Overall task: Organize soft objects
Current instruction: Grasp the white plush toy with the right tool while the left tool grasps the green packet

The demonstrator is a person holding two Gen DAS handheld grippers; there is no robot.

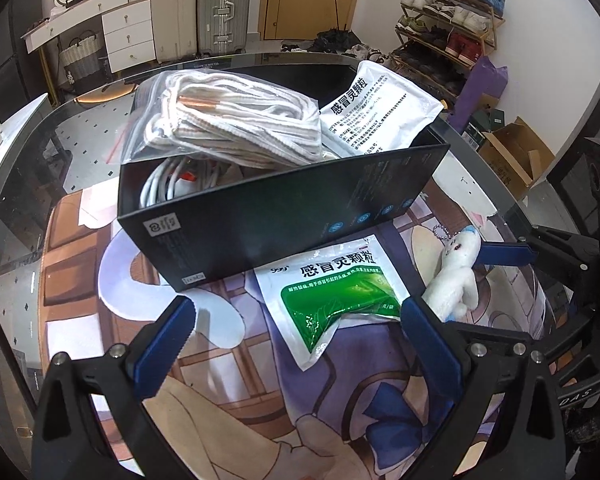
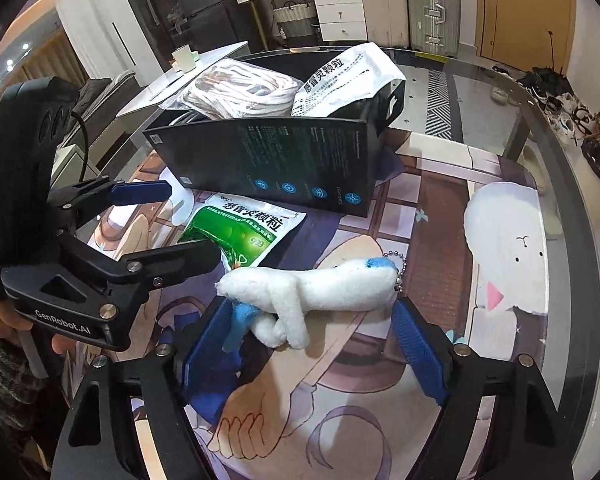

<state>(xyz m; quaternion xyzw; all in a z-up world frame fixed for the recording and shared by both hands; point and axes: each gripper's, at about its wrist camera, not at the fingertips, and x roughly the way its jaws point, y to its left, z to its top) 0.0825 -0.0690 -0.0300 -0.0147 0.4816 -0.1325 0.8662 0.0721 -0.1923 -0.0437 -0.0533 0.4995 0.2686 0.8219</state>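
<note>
Underneath, printed mat point(image 1: 228, 396) on glass table point(image 1: 60, 136).

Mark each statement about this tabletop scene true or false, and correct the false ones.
1. The black box holds a bag of white cord. True.
2. The green sachet lies inside the box. False: it lies on the mat in front of the box.
3. The white plush toy lies between the open fingers of the right gripper. True.
4. The left gripper is shut on the sachet. False: it is open.
</note>
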